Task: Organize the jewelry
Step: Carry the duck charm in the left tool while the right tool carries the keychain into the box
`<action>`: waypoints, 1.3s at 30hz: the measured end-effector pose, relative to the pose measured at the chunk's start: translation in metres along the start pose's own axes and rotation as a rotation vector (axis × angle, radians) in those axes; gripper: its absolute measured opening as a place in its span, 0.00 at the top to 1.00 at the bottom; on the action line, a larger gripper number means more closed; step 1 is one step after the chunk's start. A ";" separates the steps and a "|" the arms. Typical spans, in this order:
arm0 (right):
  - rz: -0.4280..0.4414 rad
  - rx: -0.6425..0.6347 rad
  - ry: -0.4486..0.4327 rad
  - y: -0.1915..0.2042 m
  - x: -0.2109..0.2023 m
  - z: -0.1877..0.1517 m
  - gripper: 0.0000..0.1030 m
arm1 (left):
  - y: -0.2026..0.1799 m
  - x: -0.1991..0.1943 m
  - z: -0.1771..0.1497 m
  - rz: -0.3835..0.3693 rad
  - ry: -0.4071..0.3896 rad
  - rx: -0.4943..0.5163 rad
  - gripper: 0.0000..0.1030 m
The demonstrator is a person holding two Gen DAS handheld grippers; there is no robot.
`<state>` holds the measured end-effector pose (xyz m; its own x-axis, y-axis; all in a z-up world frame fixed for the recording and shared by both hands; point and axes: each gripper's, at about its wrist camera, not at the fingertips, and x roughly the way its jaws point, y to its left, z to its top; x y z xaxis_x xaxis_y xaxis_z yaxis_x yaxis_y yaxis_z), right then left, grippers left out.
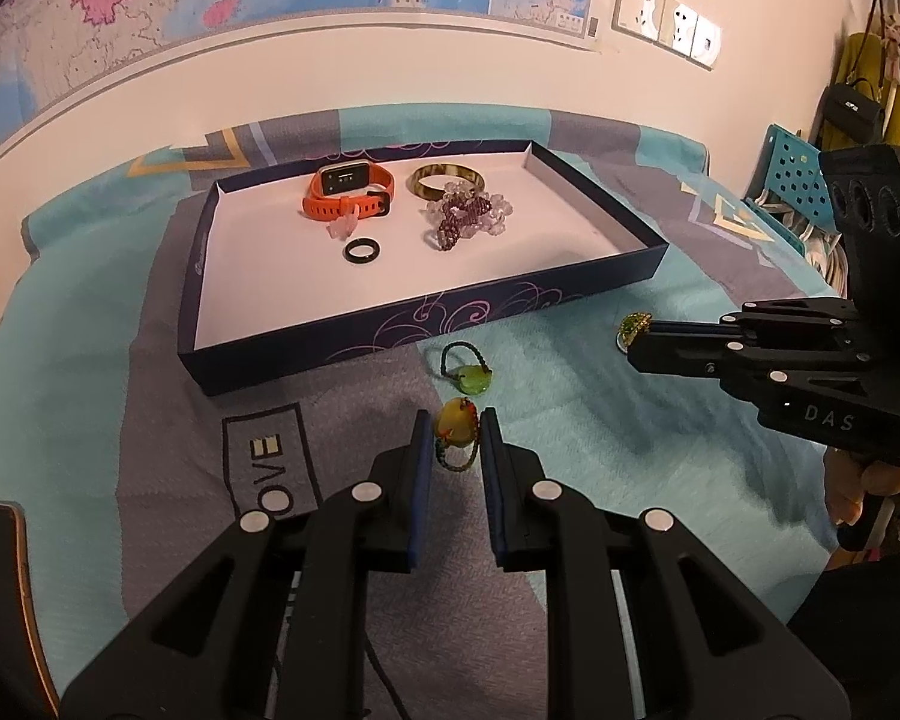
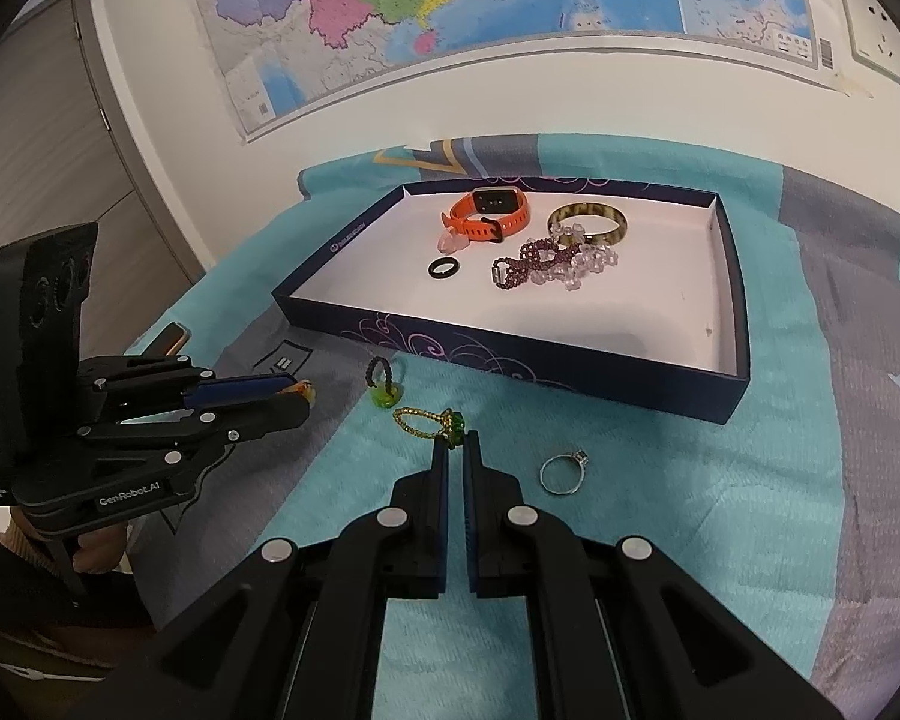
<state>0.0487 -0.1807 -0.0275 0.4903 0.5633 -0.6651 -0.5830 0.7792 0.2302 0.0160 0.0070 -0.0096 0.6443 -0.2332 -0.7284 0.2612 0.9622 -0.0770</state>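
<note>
A dark blue tray holds an orange watch, a bangle, a black ring and bead bracelets. My left gripper is shut on a yellow pendant ring. My right gripper is shut on the green stone of a gold bead ring. A light-green ring and a silver ring lie on the cloth.
A teal and grey cloth covers the table. A map hangs on the wall behind. A blue perforated rack stands at the right edge of the left wrist view.
</note>
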 end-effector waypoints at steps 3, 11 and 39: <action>-0.001 -0.001 -0.001 0.000 0.000 0.000 0.97 | 0.000 -0.001 0.001 0.000 -0.005 -0.002 0.84; -0.005 -0.006 -0.010 0.000 -0.001 0.007 0.97 | 0.003 -0.005 0.003 0.000 -0.020 -0.007 0.84; -0.011 -0.028 -0.048 -0.005 0.001 0.034 0.97 | 0.005 -0.014 0.031 0.013 -0.090 0.008 0.84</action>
<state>0.0738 -0.1744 -0.0052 0.5271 0.5675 -0.6325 -0.5948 0.7780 0.2024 0.0307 0.0104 0.0217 0.7095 -0.2325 -0.6653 0.2575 0.9643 -0.0624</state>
